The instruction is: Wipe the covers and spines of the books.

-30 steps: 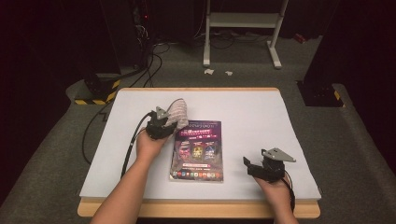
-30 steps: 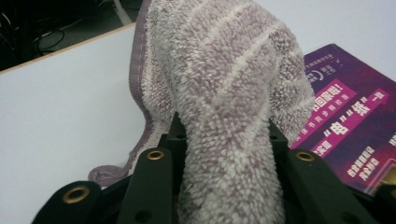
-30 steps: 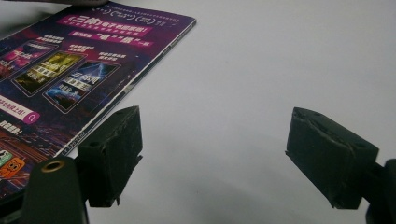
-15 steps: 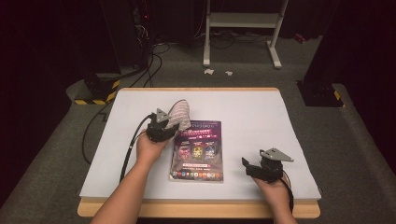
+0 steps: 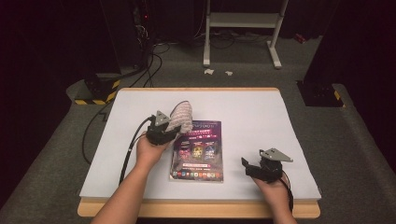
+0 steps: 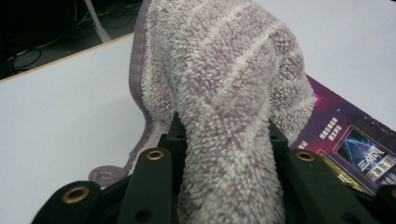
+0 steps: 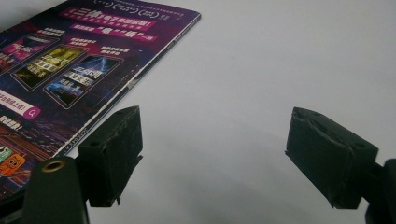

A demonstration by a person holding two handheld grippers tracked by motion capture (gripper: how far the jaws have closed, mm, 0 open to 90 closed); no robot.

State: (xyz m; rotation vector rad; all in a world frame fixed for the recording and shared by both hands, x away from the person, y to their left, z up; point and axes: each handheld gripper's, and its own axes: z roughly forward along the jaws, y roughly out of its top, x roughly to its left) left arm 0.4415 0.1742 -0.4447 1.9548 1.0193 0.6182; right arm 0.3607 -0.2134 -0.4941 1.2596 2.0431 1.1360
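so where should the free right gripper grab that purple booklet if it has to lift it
Probably the booklet's long right edge, coming in low from the right, where the right gripper already waits open. The booklet lies flat on the table, so only an edge offers a pinch, and this one is bare. The far left corner is covered by the towel clamped in the left gripper.

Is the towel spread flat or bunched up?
Bunched up: the towel is gathered between the jaws of the left hand-held gripper, one end draped at the magazine's corner.
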